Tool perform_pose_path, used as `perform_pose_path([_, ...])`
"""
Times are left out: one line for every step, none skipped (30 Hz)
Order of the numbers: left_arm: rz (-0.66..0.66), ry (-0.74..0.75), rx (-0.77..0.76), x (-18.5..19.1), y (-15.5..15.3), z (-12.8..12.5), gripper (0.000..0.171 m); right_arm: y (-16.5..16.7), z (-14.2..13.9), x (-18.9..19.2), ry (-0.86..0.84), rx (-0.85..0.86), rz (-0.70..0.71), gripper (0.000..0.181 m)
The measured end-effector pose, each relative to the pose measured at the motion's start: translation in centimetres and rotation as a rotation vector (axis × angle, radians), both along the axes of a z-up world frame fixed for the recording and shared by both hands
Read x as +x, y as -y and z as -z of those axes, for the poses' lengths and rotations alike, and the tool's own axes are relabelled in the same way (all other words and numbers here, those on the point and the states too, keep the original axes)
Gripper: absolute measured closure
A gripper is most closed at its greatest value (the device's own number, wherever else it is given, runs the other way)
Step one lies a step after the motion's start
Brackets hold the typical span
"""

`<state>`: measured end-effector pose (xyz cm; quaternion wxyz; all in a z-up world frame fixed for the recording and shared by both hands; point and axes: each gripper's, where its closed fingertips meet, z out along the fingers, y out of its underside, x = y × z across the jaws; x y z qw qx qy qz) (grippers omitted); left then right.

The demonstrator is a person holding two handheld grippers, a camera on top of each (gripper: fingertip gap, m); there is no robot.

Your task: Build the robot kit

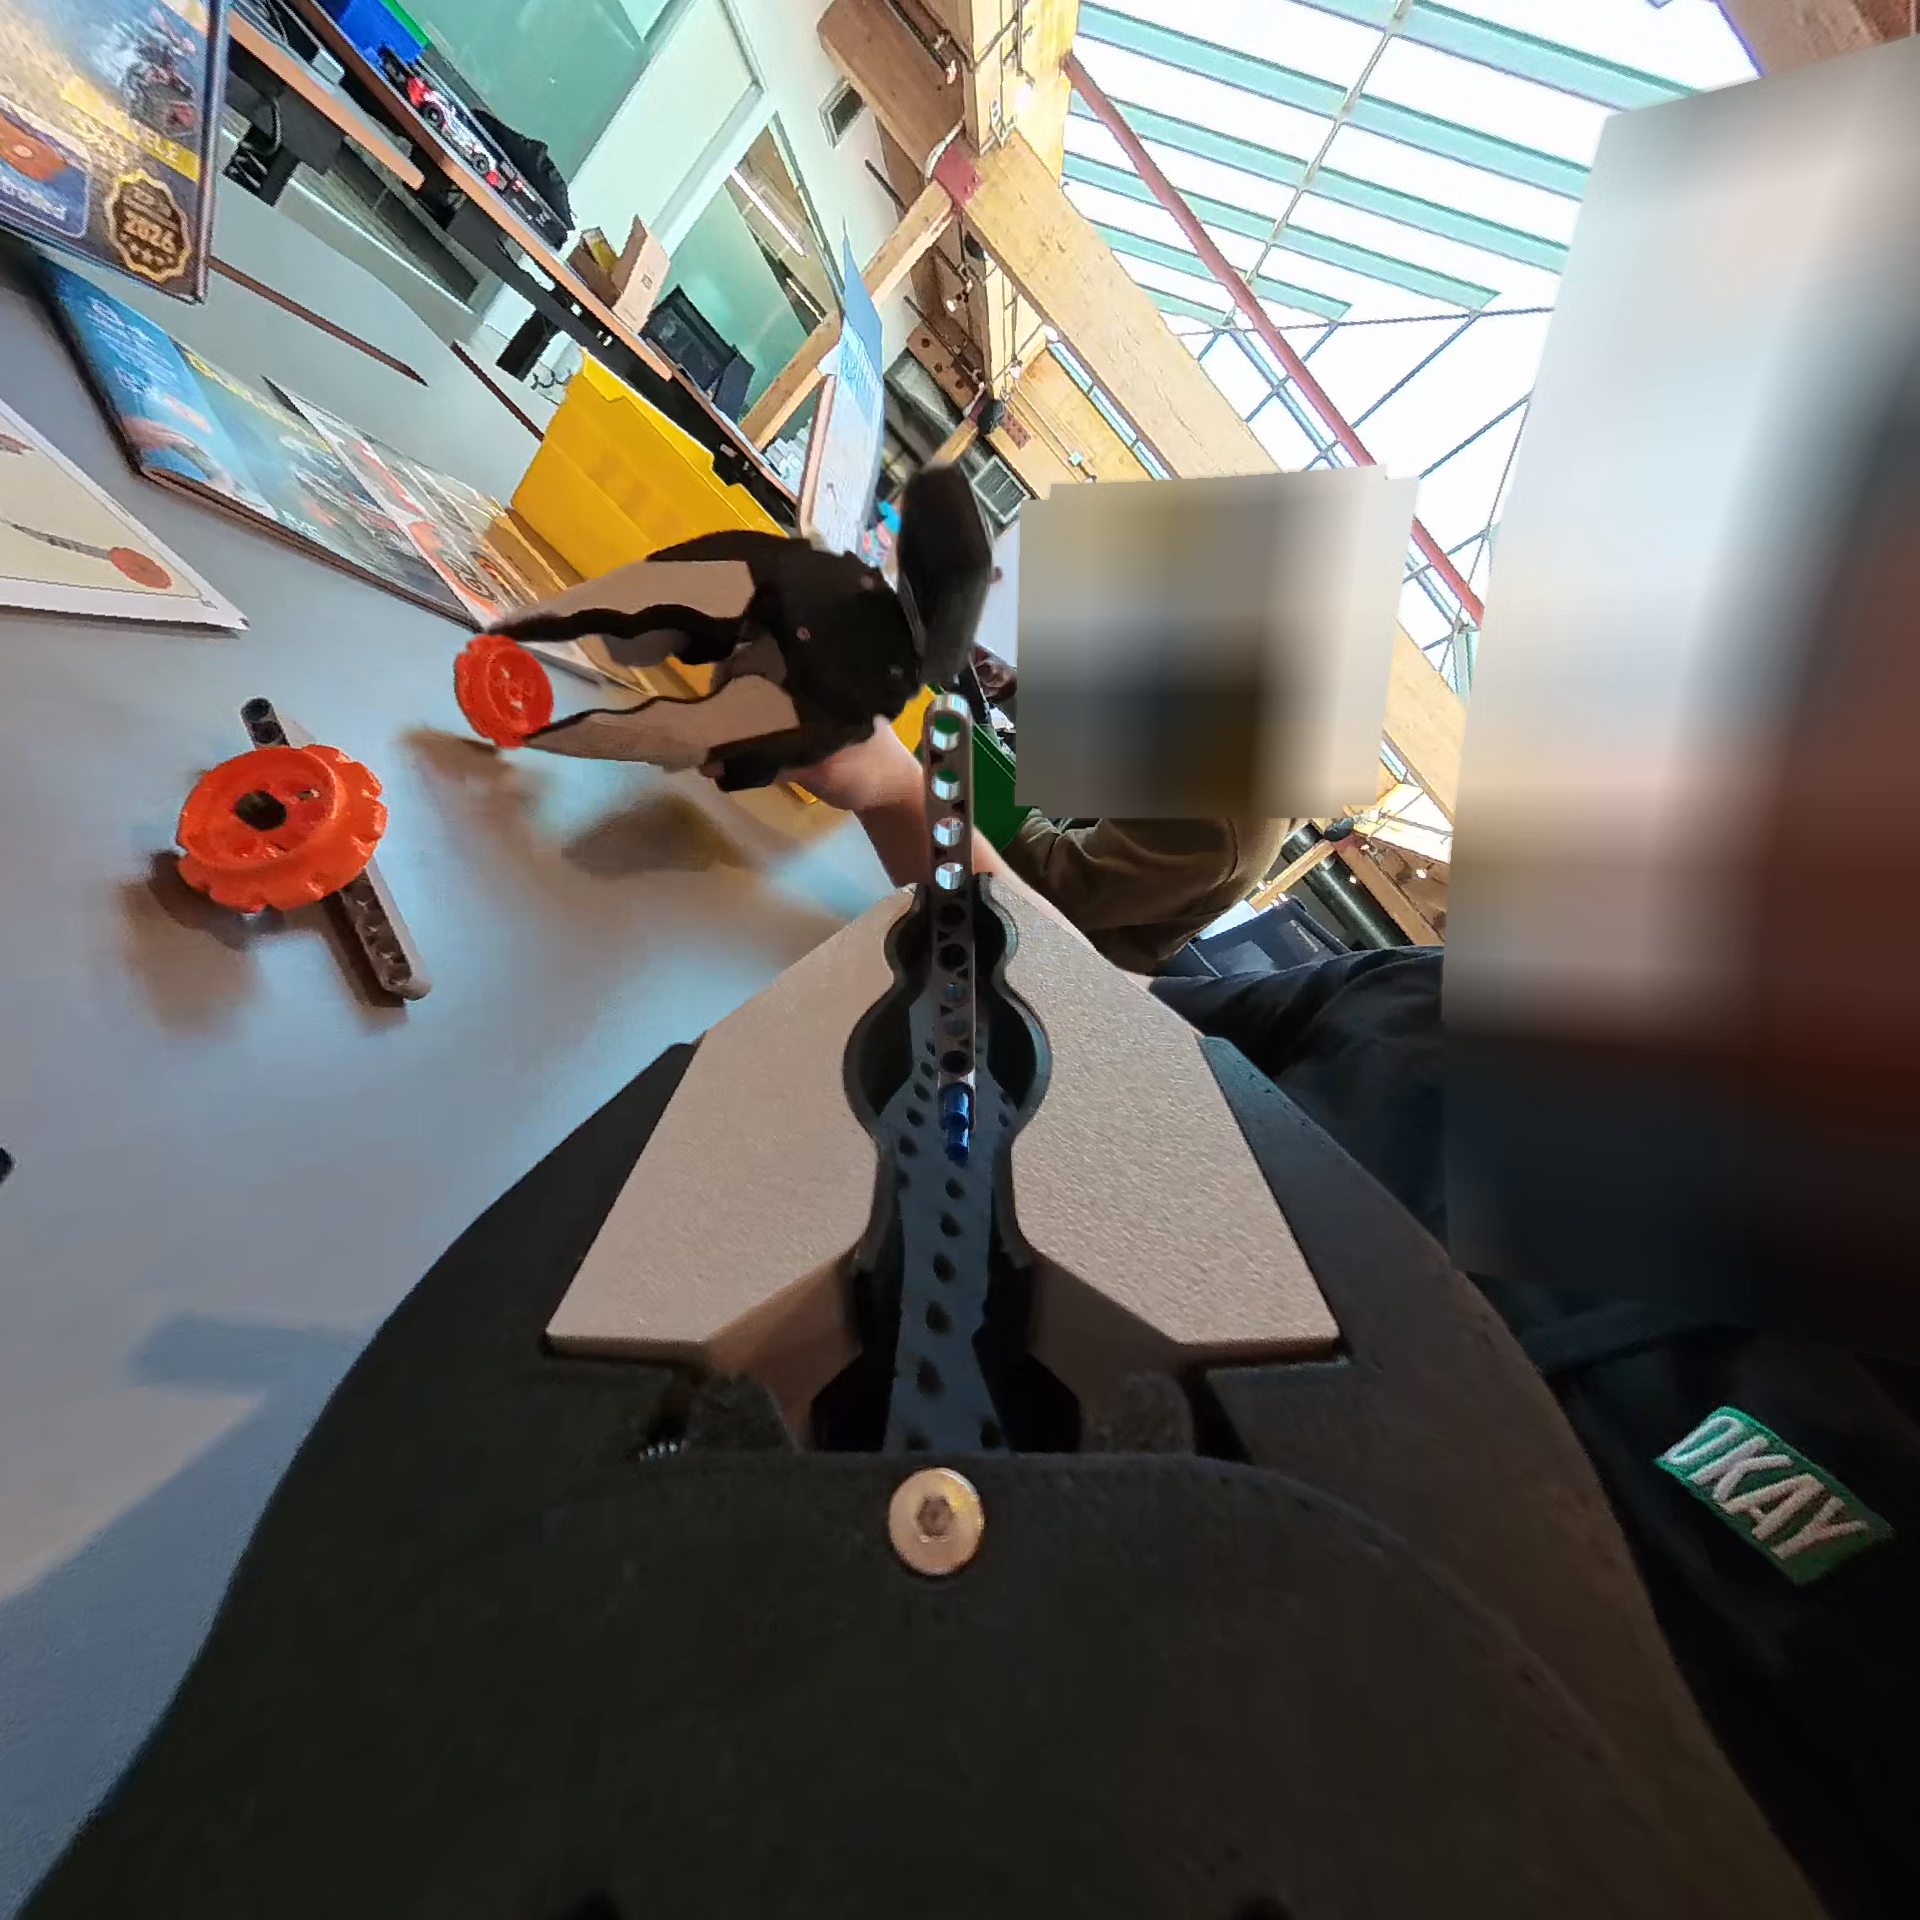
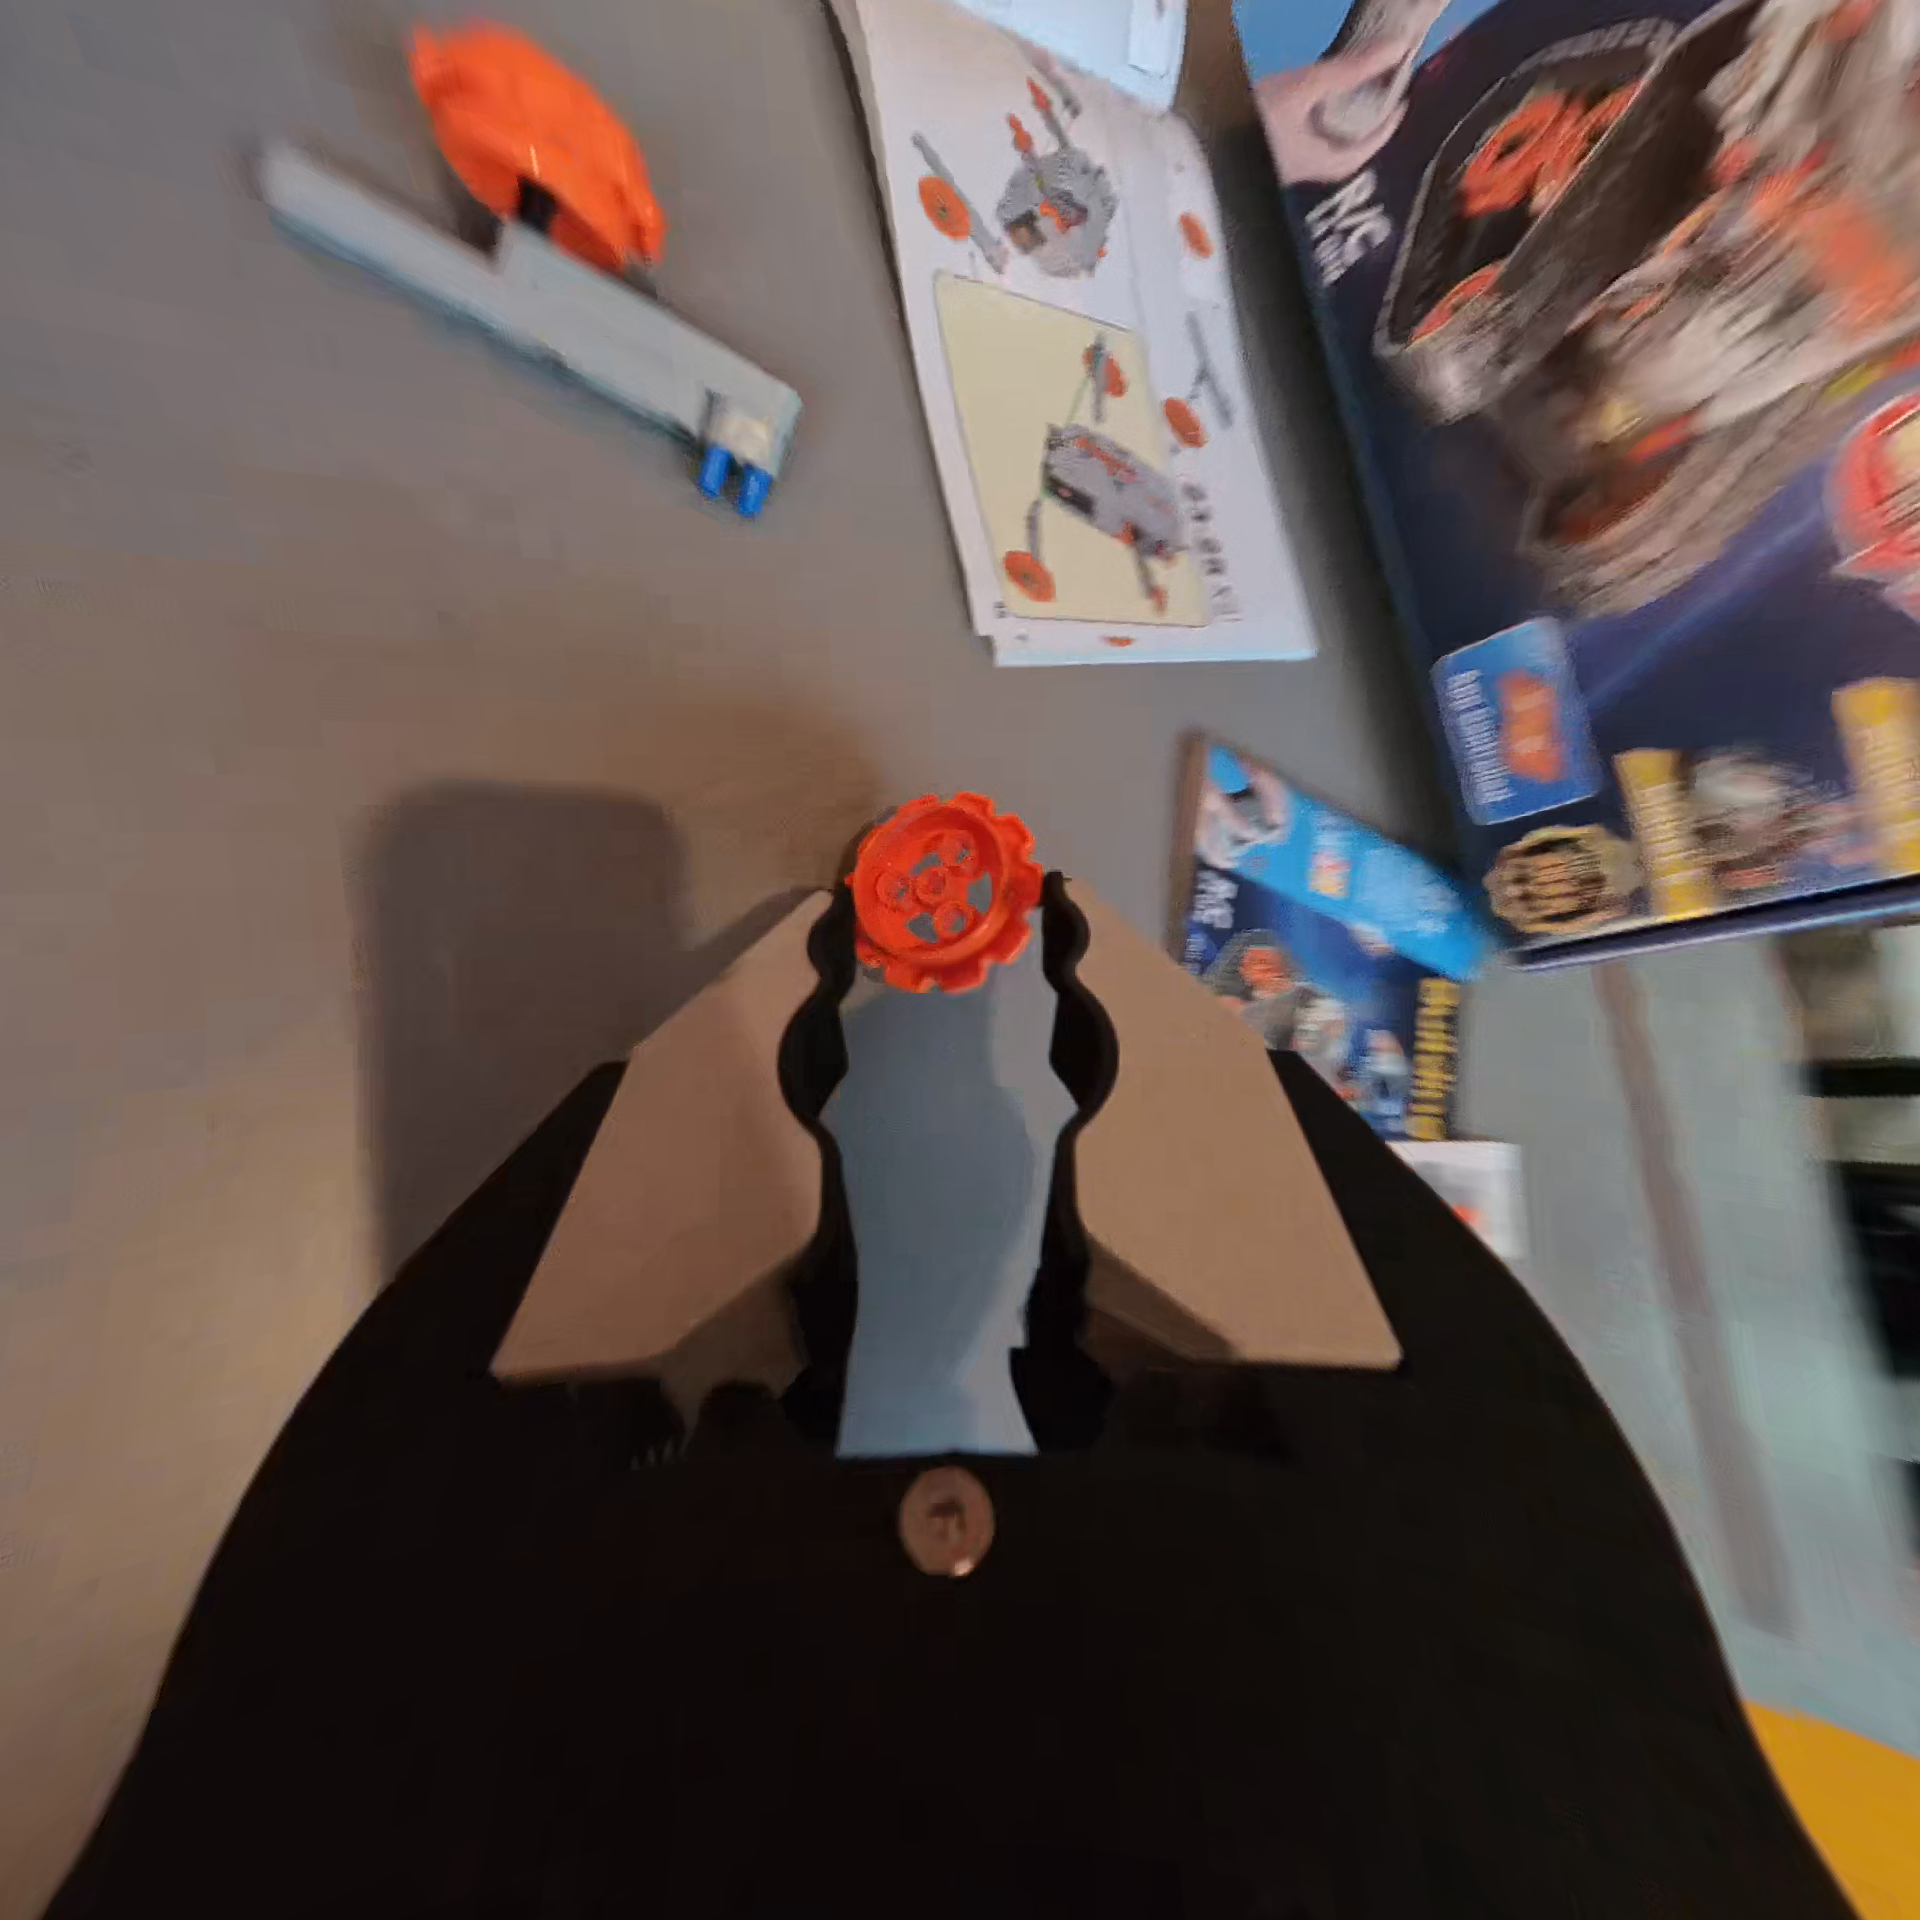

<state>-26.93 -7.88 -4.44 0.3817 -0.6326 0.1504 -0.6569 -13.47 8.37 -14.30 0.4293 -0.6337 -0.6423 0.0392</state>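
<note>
Grey and matte, the surface [image 2: 312, 644] carries a scatter of toy building parts under a timber-and-glass roof. Seen from the right wrist view, the right hand-held gripper [image 2: 940, 904] is clamped on a small orange toothed wheel [image 2: 943, 894] pinched at its very fingertips, held above the surface. At 11 o'clock from it lies a grey beam assembly [image 2: 530, 322] with blue pins at one end and a larger orange wheel [image 2: 530, 145] mounted on it. At 1 o'clock sits an open instruction booklet [image 2: 1081, 343], and at 2 o'clock a big printed toy box [image 2: 1621, 436], with a smaller printed booklet [image 2: 1320, 935] near the gripper at 3 o'clock.

From the left wrist view, the left hand-held gripper [image 1: 948, 904] is closed on a long dark perforated beam [image 1: 948, 831] that runs lengthwise between its fingers and pokes out past the tips, a blue pin [image 1: 954, 1122] set in it. Ahead at 11 o'clock the right gripper shows with its wheel, and yellow bins [image 1: 623, 478] stand beyond.
</note>
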Motion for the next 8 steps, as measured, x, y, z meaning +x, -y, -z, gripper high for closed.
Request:
perform_pose_path([0.005, 0.006, -0.001, 0.0, 0.0, -0.1, 0.166, -0.1, 0.0, 0.2, 0.063, 0.124, -0.012, 0.146])
perform_pose_path([0.007, 0.007, -0.003, -0.1, -0.1, -0.1, 0.166, 0.0, 0.1, 0.3, 0.112, 0.236, -0.035, 0.146])
perform_pose_path([0.008, 0.008, -0.004, -0.1, -0.1, -0.1, 0.166, 0.2, -0.1, 0.2, 0.137, 0.343, -0.061, 0.146])
perform_pose_path([0.011, 0.009, -0.003, -0.2, -0.1, -0.1, 0.166, 0.5, -0.1, 0.2, 0.158, 0.418, -0.088, 0.146])
perform_pose_path([0.013, 0.014, -0.003, -0.2, -0.1, -0.1, 0.166, 0.8, -0.2, 0.1, 0.165, 0.458, -0.108, 0.146])
perform_pose_path([0.016, 0.021, -0.006, -0.2, -0.2, -0.1, 0.166, 1.0, -0.2, 0.0, 0.154, 0.466, -0.115, 0.146])
perform_pose_path([0.021, 0.029, -0.012, -0.2, -0.2, 0.0, 0.166, 1.0, -0.2, -0.1, 0.130, 0.444, -0.112, 0.146])
perform_pose_path([0.028, 0.038, -0.019, -0.1, -0.2, 0.0, 0.166, 1.1, -0.2, -0.2, 0.102, 0.396, -0.107, 0.146])
